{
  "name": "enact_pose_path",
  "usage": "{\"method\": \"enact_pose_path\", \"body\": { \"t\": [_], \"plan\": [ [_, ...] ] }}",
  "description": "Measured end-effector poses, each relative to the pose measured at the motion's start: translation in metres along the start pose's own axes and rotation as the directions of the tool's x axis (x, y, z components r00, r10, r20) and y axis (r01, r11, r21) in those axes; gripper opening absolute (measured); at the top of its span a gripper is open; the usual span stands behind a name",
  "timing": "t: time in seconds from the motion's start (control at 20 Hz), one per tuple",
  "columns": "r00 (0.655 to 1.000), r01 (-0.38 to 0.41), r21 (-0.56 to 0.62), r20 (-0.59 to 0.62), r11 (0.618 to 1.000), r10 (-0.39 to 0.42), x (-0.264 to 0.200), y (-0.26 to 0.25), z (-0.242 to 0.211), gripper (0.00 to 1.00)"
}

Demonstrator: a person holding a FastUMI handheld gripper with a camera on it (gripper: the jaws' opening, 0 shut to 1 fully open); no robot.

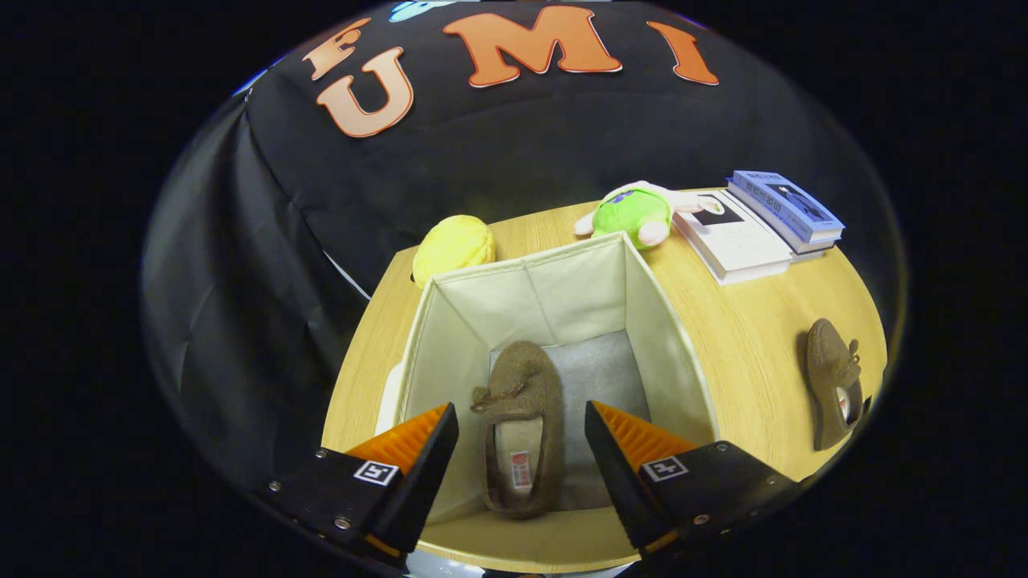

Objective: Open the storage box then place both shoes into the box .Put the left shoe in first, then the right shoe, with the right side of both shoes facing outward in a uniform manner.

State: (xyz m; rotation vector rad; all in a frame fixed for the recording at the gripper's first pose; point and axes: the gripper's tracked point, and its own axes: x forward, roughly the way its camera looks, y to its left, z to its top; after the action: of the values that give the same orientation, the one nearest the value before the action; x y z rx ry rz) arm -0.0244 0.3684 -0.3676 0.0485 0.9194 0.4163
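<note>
Your wooden table [747, 337] runs out of sight behind the gripper. On it the open storage box [450, 321] hides part of a yellow plush [452, 245] and a green plush toy [630, 213]. Stacked books [759, 229] lie beyond. One brown shoe [520, 421] rests on the box floor, sole down; the other shoe [834, 389] lies on the table, partly cut off. Your gripper [522, 429] hangs spread wide above the box, holding nothing, its fingers [418, 441] either side of the boxed shoe.
</note>
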Motion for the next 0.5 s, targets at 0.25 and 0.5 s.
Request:
{"method": "enact_pose_path", "body": {
  "t": [0.25,0.5],
  "plan": [
    [0.995,-0.038,-0.046,0.094,0.998,0.042,-0.033,-0.024,0.031,0.99],
    [0.986,0.019,-0.064,0.168,0.998,-0.008,-0.063,-0.079,0.053,0.99]
  ]
}}
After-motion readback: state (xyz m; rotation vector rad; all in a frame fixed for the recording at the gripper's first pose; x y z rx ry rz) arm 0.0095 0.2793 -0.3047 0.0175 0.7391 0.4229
